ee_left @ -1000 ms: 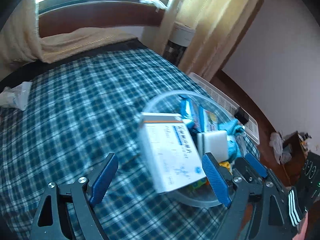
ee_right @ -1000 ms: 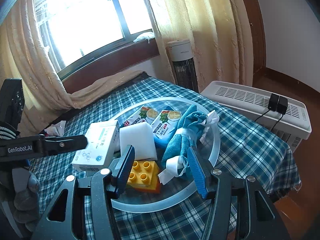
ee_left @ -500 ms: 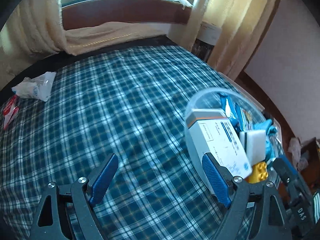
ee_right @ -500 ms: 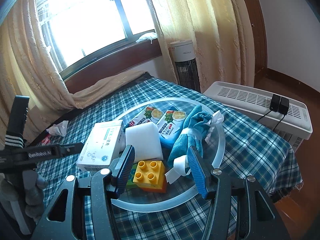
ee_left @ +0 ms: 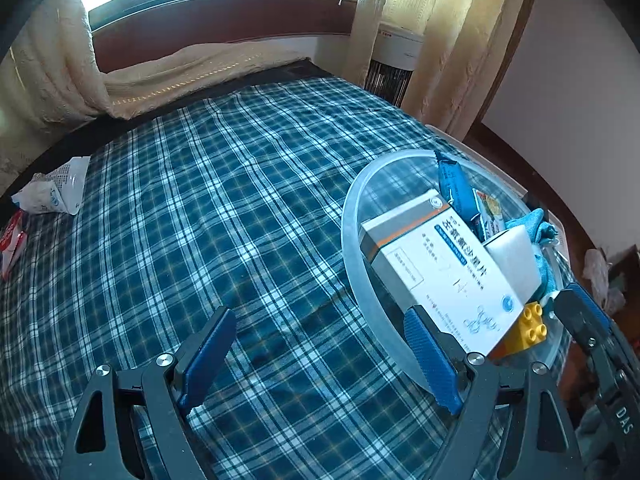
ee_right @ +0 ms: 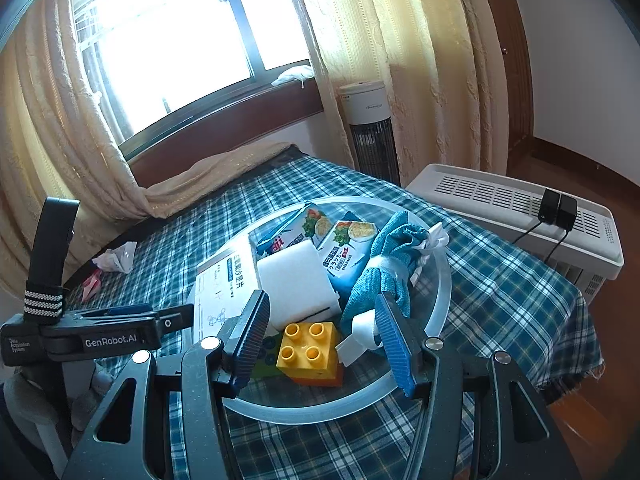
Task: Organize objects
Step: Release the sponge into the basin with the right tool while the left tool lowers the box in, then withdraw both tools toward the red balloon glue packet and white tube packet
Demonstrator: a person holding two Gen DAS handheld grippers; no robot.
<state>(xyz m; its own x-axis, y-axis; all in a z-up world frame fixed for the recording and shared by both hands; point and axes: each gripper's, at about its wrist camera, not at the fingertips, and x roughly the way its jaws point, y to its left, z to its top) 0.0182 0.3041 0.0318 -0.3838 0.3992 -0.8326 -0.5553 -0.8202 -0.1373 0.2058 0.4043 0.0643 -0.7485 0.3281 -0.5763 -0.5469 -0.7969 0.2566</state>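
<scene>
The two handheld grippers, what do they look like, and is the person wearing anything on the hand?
Both the left gripper and the right gripper have black angular frames with silver pivot screws and ribbed blue pads on the fingers. From the right wrist view, the left one's body reads "GenRobot.AI" in white, with a black-and-white striped strap around its upright black handle. A grey glove covers the hand below it.

I see a table draped in a blue-and-white plaid cloth (ee_left: pixel 224 216), bearing a round clear glass tray (ee_left: pixel 354 256) near one edge and crumpled white wrappers (ee_left: pixel 54 192) at the far side.
</scene>
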